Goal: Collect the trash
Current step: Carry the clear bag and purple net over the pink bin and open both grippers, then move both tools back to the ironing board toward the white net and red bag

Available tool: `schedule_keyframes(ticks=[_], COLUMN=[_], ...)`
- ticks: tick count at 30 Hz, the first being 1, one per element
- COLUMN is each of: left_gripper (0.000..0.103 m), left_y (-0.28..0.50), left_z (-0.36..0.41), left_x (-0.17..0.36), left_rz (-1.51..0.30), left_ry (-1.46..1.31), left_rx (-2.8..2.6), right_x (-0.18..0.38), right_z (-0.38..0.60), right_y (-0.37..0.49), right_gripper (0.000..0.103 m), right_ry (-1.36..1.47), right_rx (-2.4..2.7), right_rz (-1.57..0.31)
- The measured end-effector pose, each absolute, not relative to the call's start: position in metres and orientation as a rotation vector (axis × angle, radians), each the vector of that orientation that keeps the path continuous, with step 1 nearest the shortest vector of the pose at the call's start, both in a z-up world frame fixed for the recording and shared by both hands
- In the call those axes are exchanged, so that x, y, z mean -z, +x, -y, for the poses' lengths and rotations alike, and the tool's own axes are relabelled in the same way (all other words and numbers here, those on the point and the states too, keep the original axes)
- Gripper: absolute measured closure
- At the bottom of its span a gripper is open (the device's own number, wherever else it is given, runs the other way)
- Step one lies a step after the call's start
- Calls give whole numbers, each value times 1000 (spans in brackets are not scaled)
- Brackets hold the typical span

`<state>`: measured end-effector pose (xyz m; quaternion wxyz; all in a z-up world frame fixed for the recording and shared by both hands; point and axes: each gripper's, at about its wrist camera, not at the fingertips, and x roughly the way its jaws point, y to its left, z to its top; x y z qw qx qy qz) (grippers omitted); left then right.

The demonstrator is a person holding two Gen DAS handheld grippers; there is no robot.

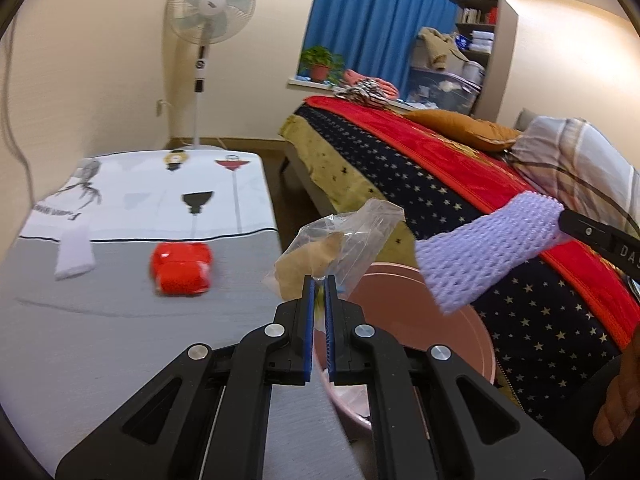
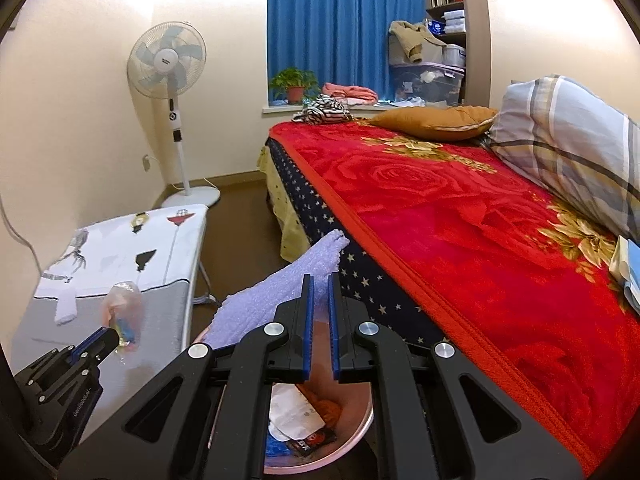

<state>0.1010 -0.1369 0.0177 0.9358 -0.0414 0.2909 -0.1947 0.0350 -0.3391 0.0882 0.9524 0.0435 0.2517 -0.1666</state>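
My left gripper [image 1: 319, 280] is shut on a crumpled clear plastic bag [image 1: 340, 240] and holds it above the table edge, next to the pink trash bin [image 1: 460, 320]. My right gripper [image 2: 319, 280] is shut on a lilac foam net sleeve [image 2: 272, 304], held over the bin [image 2: 356, 428], which holds wrappers and paper. The sleeve also shows in the left wrist view [image 1: 488, 252]. A red wrapper [image 1: 181, 268] and a white folded tissue [image 1: 74, 254] lie on the grey table [image 1: 120, 340].
A bed with a red rose blanket [image 2: 460, 220] fills the right side, with an orange cushion [image 2: 436, 122] and a plaid pillow [image 2: 572, 136]. A standing fan [image 1: 210, 16] is by the far wall. The bin stands between table and bed.
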Motion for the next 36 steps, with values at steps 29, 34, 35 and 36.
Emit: schedule_keyframes(ticks=[29,34,35,36], left_gripper=[66,66,67,67], left_y=[128,127,127,127], left_z=[155,132,126,122], left_x=[17,16,15,15], left_rz=[-707,-691,-688,-685], left_ry=[-96,-105,-108,-111], left_rx=[455,408,397,388], right_x=[-66,-66,-66,-65], right_z=[347,333,329,325], right_y=[55,59,61,62], right_gripper=[59,59,59,59], right_ry=[157,173,178,180], right_rx=[360,295,281,268], right_rz=[-550,-533,-533,-534])
